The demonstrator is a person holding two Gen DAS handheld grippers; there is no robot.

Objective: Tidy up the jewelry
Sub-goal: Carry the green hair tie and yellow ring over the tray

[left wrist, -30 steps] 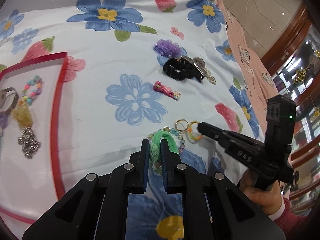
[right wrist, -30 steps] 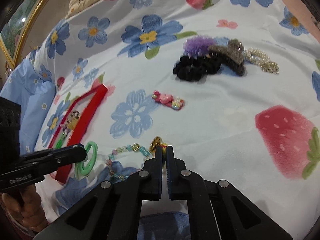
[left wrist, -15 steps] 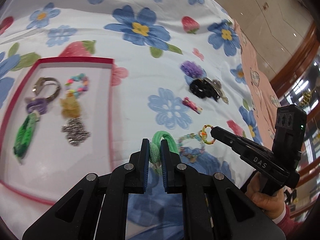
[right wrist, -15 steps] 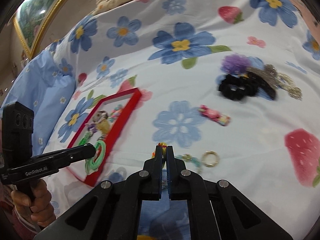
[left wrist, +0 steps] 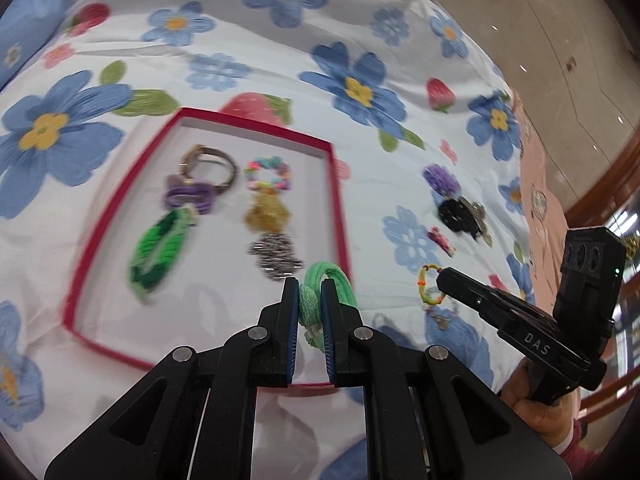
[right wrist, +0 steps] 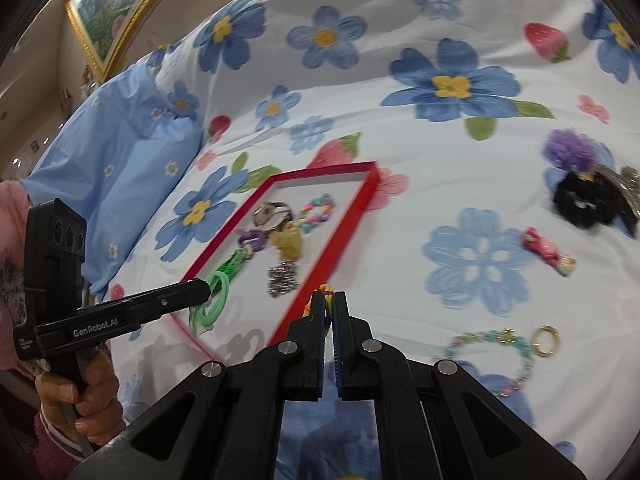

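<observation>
Left claw clamping a green hair tie, right claw pinching a beaded ring, both bound for release over the red tray.

Red tray sits on the flowery sheet, already holding a watch, purple tie, dark green band, bead bracelet, yellow charm and silver piece. Mint hair tie hangs pinched over its near edge; rainbow loop is pinched beside the tray.

A floral bedsheet, a blue pillow and a gold-framed painting.
</observation>
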